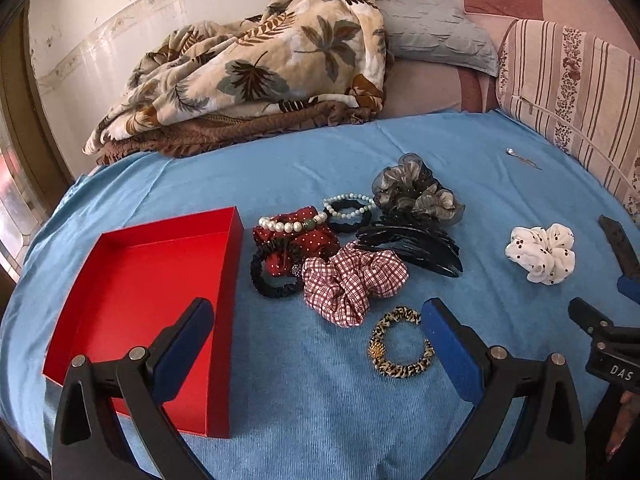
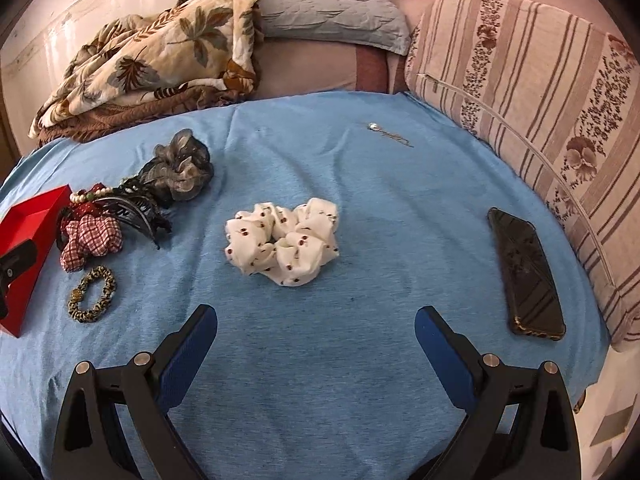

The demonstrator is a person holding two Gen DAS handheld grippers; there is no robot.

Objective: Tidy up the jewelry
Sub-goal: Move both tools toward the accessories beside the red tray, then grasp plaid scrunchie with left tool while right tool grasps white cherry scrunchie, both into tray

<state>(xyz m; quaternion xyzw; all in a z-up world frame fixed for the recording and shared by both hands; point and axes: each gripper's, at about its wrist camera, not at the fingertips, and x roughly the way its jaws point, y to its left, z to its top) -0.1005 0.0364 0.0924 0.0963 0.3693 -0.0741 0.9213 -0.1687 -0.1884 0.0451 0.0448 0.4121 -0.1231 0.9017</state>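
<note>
From the left wrist view, the left gripper [image 1: 316,326] hangs over the blue bedspread [image 1: 280,168] with its jaws spread wide and nothing between them. A red box [image 1: 230,276], open and bare inside, lies under its left finger. Just right of the box sits a heap of hair pieces: a red dotted scrunchie [image 1: 296,244] with a pearl bracelet [image 1: 286,225] across it, a checked scrunchie [image 1: 352,280], a black claw clip [image 1: 412,246] and a grey sheer scrunchie [image 1: 416,190]. A leopard-print hair tie [image 1: 400,342] lies alone just beside the right finger's tip. Well to the right rests a white spotted scrunchie [image 1: 540,254], and part of the right gripper shows at the frame's edge. From the right wrist view, the right gripper [image 2: 316,326] is likewise released and empty, its fingers wide above bare cloth. The white spotted scrunchie [image 2: 284,240] lies ahead of it, apart from the fingers. A dark phone [image 2: 526,274] lies to the right near a striped cushion [image 2: 520,80], and a small hairpin [image 2: 390,134] lies farther back.
</note>
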